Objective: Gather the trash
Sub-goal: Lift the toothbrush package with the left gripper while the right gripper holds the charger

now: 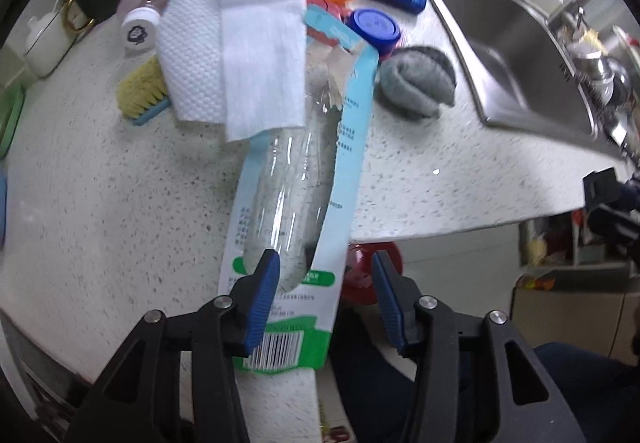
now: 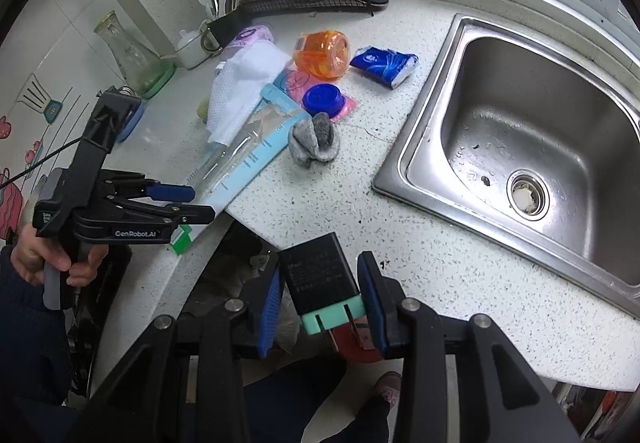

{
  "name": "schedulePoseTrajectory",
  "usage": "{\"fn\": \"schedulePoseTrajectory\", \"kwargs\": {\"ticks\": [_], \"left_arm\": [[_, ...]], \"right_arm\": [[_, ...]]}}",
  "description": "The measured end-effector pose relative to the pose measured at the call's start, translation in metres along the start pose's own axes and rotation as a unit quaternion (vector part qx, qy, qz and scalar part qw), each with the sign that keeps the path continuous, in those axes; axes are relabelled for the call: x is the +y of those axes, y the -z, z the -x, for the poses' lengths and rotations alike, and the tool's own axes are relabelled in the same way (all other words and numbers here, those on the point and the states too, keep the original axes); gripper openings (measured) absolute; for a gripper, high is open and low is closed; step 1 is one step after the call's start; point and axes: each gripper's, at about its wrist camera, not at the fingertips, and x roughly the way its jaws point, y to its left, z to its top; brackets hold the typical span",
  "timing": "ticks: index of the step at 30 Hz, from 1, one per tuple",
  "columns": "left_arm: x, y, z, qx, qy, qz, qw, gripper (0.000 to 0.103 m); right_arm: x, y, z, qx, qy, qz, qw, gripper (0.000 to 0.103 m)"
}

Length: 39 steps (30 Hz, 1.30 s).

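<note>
Now the left hand-held gripper gapes wide around the blister pack ahead; closing comes next, while the right hand-held gripper clamps a black box.

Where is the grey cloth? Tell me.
In the right wrist view the grey cloth lies balled up on the counter, left of the sink, just below the blue lid and beside the long blue package.

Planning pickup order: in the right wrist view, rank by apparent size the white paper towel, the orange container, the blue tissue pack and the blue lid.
1. white paper towel
2. orange container
3. blue tissue pack, close to the container
4. blue lid
</note>
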Motion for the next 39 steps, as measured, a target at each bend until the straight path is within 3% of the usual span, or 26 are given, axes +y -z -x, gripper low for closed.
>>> {"fn": "schedulePoseTrajectory", "kwargs": {"ticks": [2,10,13,15,16,17,22,24,25,26,27,33,39], "left_arm": [[-0.002,-0.001,-0.003,-0.005,-0.012,-0.017,0.9998,0.052],[0.001,-0.007,-0.017,0.001,-0.061,-0.061,0.9963,0.057],[0.008,-0.01,-0.015,0.001,-0.042,-0.043,0.9982,0.057],[0.015,-0.011,-0.013,0.0,-0.036,-0.027,0.999,0.052],[0.02,-0.014,-0.012,0.0,-0.037,-0.018,0.9992,0.041],[0.025,-0.015,-0.01,-0.002,-0.039,-0.006,0.9992,0.037],[0.036,-0.013,-0.005,-0.008,-0.019,0.018,0.9996,0.035],[0.033,-0.01,0.003,-0.017,0.011,0.02,0.9996,0.035],[0.03,-0.01,0.01,-0.027,0.031,0.02,0.999,0.028],[0.027,-0.01,0.017,-0.035,0.049,0.018,0.998,0.015],[0.026,-0.011,0.023,-0.044,0.061,0.018,0.997,0.011],[0.019,-0.013,0.06,-0.088,0.104,0.021,0.9905,0.009],[-0.011,-0.018,0.073,-0.103,0.1,0.013,0.9896,0.009]], "right_arm": [[-0.001,0.002,-0.003,0.005,0.0,-0.004,1.0,0.035],[-0.002,0.004,-0.011,0.018,0.0,-0.013,1.0,0.035],[-0.001,0.002,-0.011,0.017,-0.002,-0.015,1.0,0.035],[-0.001,0.001,-0.012,0.017,-0.003,-0.016,1.0,0.035],[-0.001,0.0,-0.012,0.017,-0.004,-0.017,1.0,0.035],[-0.001,0.0,-0.012,0.016,-0.004,-0.017,1.0,0.035],[-0.001,-0.002,-0.011,0.014,-0.005,-0.015,1.0,0.035],[-0.002,-0.003,-0.011,0.014,-0.005,-0.014,1.0,0.035],[-0.002,-0.003,-0.011,0.014,-0.005,-0.013,1.0,0.035],[-0.002,-0.004,-0.01,0.013,-0.004,-0.012,1.0,0.035],[-0.002,-0.004,-0.009,0.012,-0.004,-0.011,1.0,0.035],[-0.002,-0.009,-0.005,0.005,-0.007,-0.008,1.0,0.035],[-0.001,-0.011,0.005,-0.008,-0.011,0.002,1.0,0.035]]}}
